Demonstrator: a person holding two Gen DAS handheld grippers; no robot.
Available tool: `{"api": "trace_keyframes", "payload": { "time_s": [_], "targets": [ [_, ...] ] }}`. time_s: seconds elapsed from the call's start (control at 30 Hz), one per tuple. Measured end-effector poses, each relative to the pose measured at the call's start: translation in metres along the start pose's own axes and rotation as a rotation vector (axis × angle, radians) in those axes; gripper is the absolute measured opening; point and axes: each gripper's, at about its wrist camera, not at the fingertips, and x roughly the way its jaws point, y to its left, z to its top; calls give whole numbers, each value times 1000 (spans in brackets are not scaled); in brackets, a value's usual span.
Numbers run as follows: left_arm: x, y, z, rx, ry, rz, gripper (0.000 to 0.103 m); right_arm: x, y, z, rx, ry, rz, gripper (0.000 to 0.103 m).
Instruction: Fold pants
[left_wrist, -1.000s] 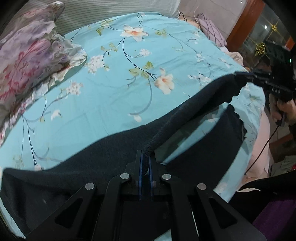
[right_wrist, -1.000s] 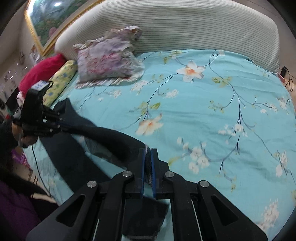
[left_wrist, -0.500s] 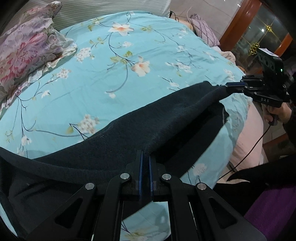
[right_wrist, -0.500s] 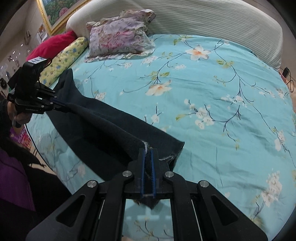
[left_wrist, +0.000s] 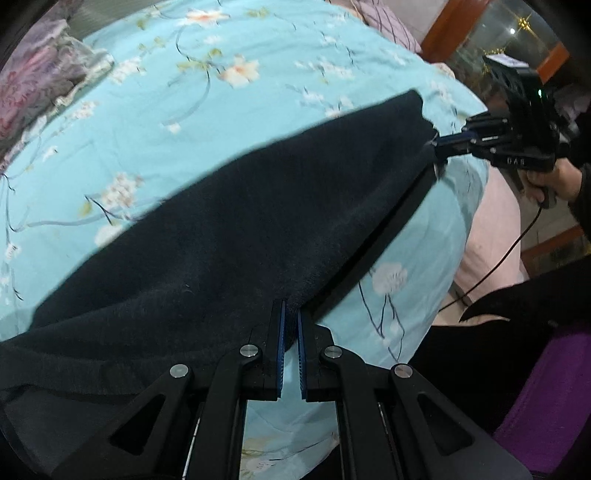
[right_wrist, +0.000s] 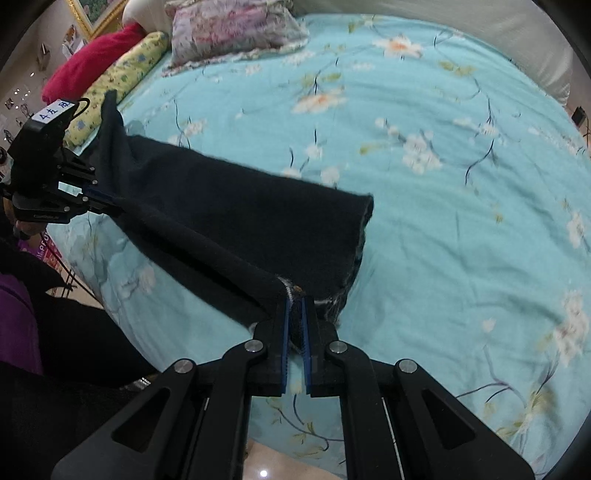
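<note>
Lifted higher now, pants (left_wrist: 229, 236) hide bedsheet (left_wrist: 155, 122); waistband cut off.

pants (right_wrist: 229, 214) on bed (right_wrist: 443, 221), pillows (right_wrist: 229, 29) behind

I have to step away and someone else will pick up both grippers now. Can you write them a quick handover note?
Left gripper: shut on one end of the dark navy fleece pants.
Right gripper: shut on the pants' frayed hem end.
Pants: stretched between the two grippers, low over the turquoise floral bedsheet. The half nearer the person hangs as a taut ridge; the far half spreads onto the sheet.
Done: both ends gripped and the pants drawn out lengthwise.
Left: lay them flat, probably bring one end over the other to fold, then release.
</note>
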Motion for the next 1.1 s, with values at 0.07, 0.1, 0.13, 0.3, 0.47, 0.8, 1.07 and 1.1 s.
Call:
{"api": "trace_keyframes", "payload": {
  "time_s": [0.07, 0.1, 0.13, 0.3, 0.47, 0.8, 1.07, 1.1],
  "targets": [
    [8, -2, -3, 5, 17, 8, 6, 2, 0, -3, 0, 8, -3, 7],
    [9, -2, -3, 5, 19, 9, 6, 3, -1, -3, 4, 12, -3, 7],
    [13, -1, -3, -2, 24, 6, 7, 6, -4, -3, 27, 27, 8, 8],
    [18, 4, 1, -63, 33, -7, 16, 5, -4, -2, 64, 54, 9, 23],
    [2, 9, -1, -114, -3, 3, 34, -21, 7, 2, 78, -3, 13, 57],
    [-55, 58, -37, -410, -115, 74, 47, -16, 71, 61, 44, -139, 204, 57],
    [-133, 138, -86, -787, -269, 177, 57, 26, 150, 125, -95, -131, 324, 57],
    [-142, 150, -92, -835, -276, 189, 62, 31, 160, 133, -114, -131, 341, 57]
  ]
}}
